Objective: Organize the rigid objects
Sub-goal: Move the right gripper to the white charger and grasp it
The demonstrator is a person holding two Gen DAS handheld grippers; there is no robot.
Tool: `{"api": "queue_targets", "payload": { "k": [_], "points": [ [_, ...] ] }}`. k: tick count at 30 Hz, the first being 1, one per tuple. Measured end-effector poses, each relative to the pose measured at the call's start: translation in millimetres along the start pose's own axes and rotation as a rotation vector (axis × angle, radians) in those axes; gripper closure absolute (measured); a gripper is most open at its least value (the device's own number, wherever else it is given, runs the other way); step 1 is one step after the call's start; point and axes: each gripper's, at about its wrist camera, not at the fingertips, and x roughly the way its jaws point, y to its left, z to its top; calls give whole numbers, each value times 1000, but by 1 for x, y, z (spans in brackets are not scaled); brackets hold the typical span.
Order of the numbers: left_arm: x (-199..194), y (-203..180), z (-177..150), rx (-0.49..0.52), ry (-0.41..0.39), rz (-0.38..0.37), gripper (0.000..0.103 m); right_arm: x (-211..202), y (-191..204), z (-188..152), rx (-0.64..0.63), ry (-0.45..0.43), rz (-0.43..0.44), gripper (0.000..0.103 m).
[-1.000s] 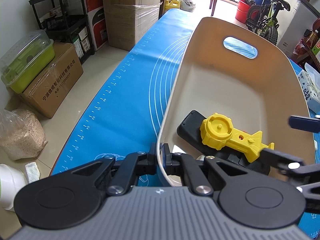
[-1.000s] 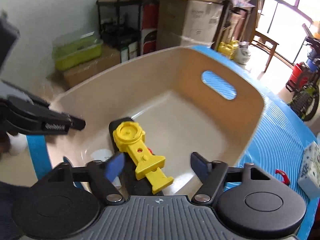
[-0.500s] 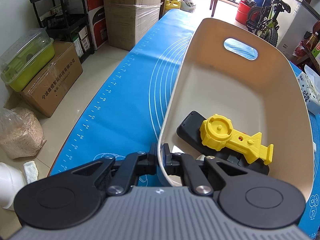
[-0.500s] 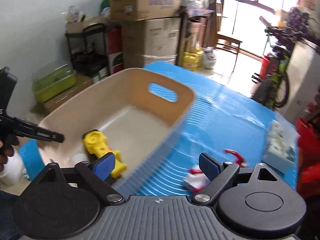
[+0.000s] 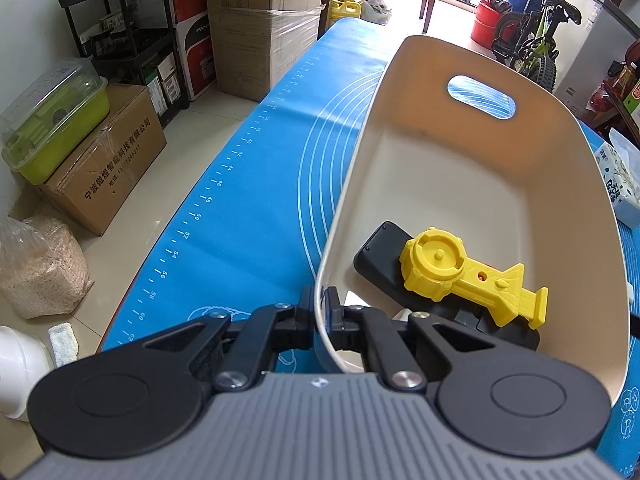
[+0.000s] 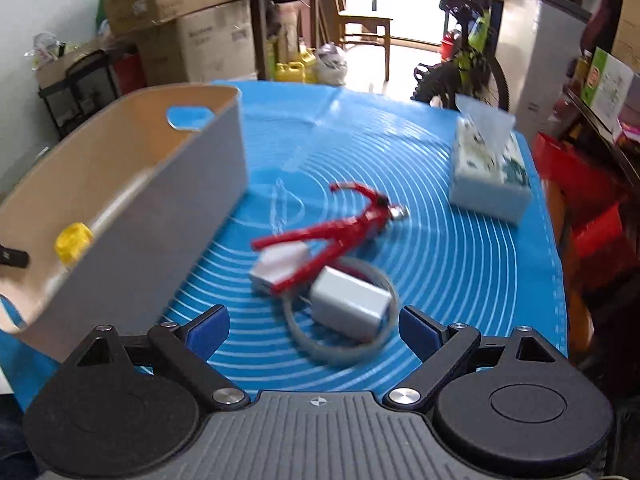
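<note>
Bin [image 5: 472, 168], one, beige, sits on the blue bench [image 5: 248, 208]; the left tool [image 5: 320, 312] is clamped on its near rim at 6 o'clock. Inside lie one yellow toy [image 5: 460, 276] and one black remote [image 5: 384, 256]. At 3 o'clock, the right tool [image 6: 314, 326] gapes wide, empty, above two white blocks [image 6: 348, 300], one grey ring [image 6: 372, 344], one red piece [image 6: 344, 228].

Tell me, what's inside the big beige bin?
A yellow toy lies on a black gadget inside the bin. Something white peeks out beneath; the rest is covered.
</note>
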Motion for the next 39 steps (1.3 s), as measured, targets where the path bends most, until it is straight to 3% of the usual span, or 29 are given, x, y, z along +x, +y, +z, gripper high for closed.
{"api": "queue_targets", "payload": {
  "k": [14, 18, 25, 30, 39],
  "points": [
    [1, -2, 0, -1, 0, 5, 96, 20, -10, -1, 93, -89, -91, 16],
    [0, -2, 0, -1, -1, 4, 96, 28, -1, 0, 111, -124, -127, 22],
    [1, -2, 0, -1, -1, 3, 96, 48, 9, 0, 174, -109, -224, 41],
    [0, -2, 0, -1, -2, 2, 96, 57, 9, 1, 204, -106, -253, 46],
    [0, -2, 0, 0, -2, 4, 96, 36, 5, -4, 202, -170, -199, 46]
  ]
}}
